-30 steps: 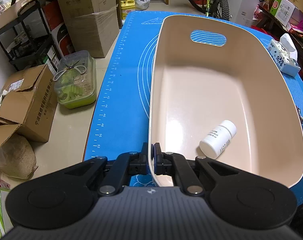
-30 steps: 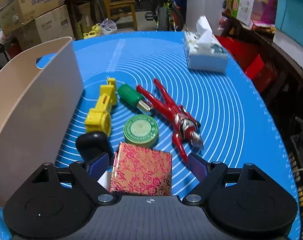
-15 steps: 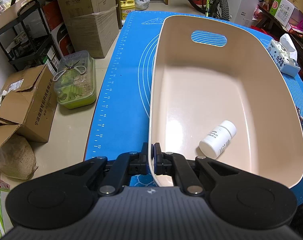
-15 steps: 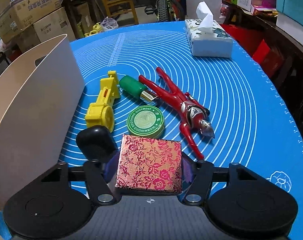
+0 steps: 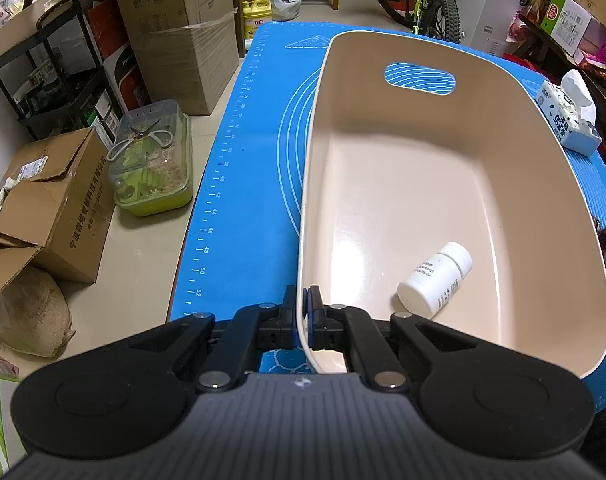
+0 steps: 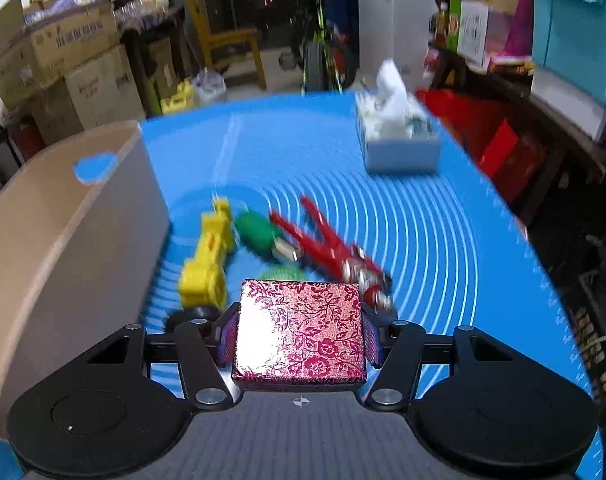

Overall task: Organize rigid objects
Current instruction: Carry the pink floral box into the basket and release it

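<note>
My left gripper point(image 5: 303, 316) is shut on the near rim of a beige plastic bin point(image 5: 423, 184) that stands on the blue mat point(image 5: 259, 128). A white pill bottle point(image 5: 435, 276) lies inside the bin. My right gripper point(image 6: 299, 332) is shut on a pink floral box point(image 6: 299, 328) and holds it above the mat. Below it lie a yellow toy point(image 6: 209, 256), a green capsule-shaped piece point(image 6: 257, 232), a red figure point(image 6: 331, 246), a green tin point(image 6: 283, 272) partly hidden by the box, and a black object point(image 6: 193, 316). The bin point(image 6: 55, 248) stands left of them.
A tissue box point(image 6: 397, 136) sits at the far right of the mat and also shows in the left wrist view point(image 5: 569, 120). Cardboard boxes point(image 5: 43, 216) and a green plastic container point(image 5: 151, 164) stand on the floor left of the table.
My right gripper closed on the pink floral box and lifted it off the mat. The left gripper and the bin have not moved.
</note>
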Demonstrator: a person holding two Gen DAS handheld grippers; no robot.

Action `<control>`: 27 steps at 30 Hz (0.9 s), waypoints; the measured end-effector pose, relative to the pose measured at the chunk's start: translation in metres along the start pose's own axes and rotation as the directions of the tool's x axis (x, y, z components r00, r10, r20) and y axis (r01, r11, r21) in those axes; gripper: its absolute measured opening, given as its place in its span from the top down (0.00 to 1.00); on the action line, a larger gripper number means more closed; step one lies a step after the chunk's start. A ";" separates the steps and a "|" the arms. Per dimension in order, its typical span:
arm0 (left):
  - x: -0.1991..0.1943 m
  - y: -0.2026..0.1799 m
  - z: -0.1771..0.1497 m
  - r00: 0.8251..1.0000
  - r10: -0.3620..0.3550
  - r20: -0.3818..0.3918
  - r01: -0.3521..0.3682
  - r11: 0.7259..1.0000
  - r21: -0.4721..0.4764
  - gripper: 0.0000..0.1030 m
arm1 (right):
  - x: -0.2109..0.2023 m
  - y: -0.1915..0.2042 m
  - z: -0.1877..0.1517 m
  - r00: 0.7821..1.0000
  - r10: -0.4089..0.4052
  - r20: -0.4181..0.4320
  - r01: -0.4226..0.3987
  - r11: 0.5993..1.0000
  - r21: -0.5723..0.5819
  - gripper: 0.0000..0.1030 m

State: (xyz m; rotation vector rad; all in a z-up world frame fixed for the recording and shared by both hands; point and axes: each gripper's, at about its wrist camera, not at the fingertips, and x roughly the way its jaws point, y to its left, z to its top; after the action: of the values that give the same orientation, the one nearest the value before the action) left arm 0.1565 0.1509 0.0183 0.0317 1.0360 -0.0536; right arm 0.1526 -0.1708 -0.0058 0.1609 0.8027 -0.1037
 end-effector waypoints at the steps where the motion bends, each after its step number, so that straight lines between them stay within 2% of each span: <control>1: 0.000 0.000 0.000 1.000 0.000 0.000 0.000 1.000 -0.002 0.94 | -0.005 0.002 0.004 1.000 0.004 0.016 -0.004 1.000 -0.002 0.40; 9: 0.000 -0.001 0.000 1.000 0.000 -0.001 0.000 1.000 -0.002 0.94 | -0.040 0.041 0.034 0.988 0.089 0.124 -0.083 0.995 -0.058 0.40; 15: 0.000 0.000 0.000 1.000 0.001 0.000 -0.001 1.000 -0.001 0.94 | -0.048 0.081 0.056 0.975 0.154 0.159 -0.137 0.984 -0.114 0.40; 21: 0.000 -0.001 0.000 1.000 0.000 0.000 0.000 1.000 0.000 0.94 | -0.040 0.119 0.065 0.969 0.199 0.146 -0.175 0.971 -0.162 0.40; 27: 0.000 0.001 0.000 1.000 -0.002 -0.001 0.002 1.000 -0.001 0.94 | -0.027 0.169 0.051 0.969 0.235 0.078 -0.212 0.951 -0.226 0.40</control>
State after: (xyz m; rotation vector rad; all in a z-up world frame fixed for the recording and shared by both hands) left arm 0.1567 0.1521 0.0185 0.0301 1.0367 -0.0548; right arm 0.1955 -0.0126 0.0664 0.0388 0.6811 0.1889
